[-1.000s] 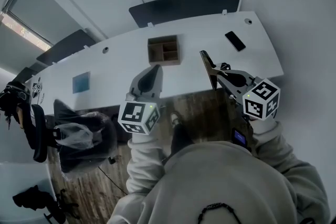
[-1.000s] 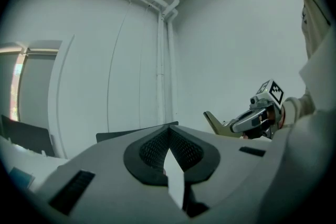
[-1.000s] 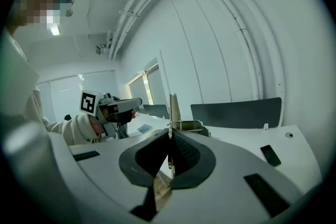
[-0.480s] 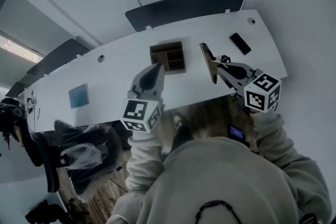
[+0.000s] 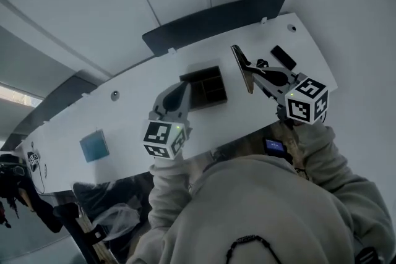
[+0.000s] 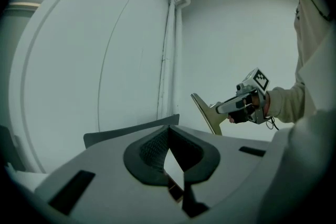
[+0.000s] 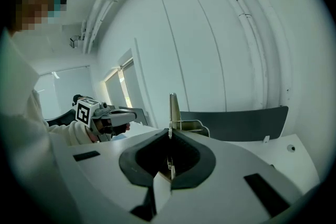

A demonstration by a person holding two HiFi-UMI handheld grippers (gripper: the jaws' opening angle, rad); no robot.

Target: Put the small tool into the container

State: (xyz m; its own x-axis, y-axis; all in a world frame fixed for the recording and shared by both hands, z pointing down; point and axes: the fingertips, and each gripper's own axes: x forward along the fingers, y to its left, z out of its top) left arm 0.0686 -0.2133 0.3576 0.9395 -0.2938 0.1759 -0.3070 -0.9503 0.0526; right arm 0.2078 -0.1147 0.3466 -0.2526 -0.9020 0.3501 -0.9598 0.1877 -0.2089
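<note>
A brown wooden container (image 5: 207,86) with several compartments sits on the white table (image 5: 124,117). My left gripper (image 5: 184,85) hovers at the container's left edge, jaws together with nothing in them; its tips (image 6: 168,129) meet in its own view. To the right of the container, my right gripper (image 5: 255,71) is shut on the small tool (image 5: 240,68), a flat metal blade on a thin frame. The blade stands upright above the jaw tips (image 7: 169,134) in the right gripper view, the tool (image 7: 172,107) clear against the wall. The left gripper view shows the tool (image 6: 207,113) too.
A black phone (image 5: 283,57) lies on the table to the right, beyond the right gripper. A blue square pad (image 5: 94,146) lies far left. A dark panel (image 5: 213,21) runs along the table's far edge against the wall. The table's near edge is just below my hands.
Both grippers have moved forward from the table's near edge to over the tabletop, flanking the container. The right gripper still holds the tool; both jaws stayed shut.
</note>
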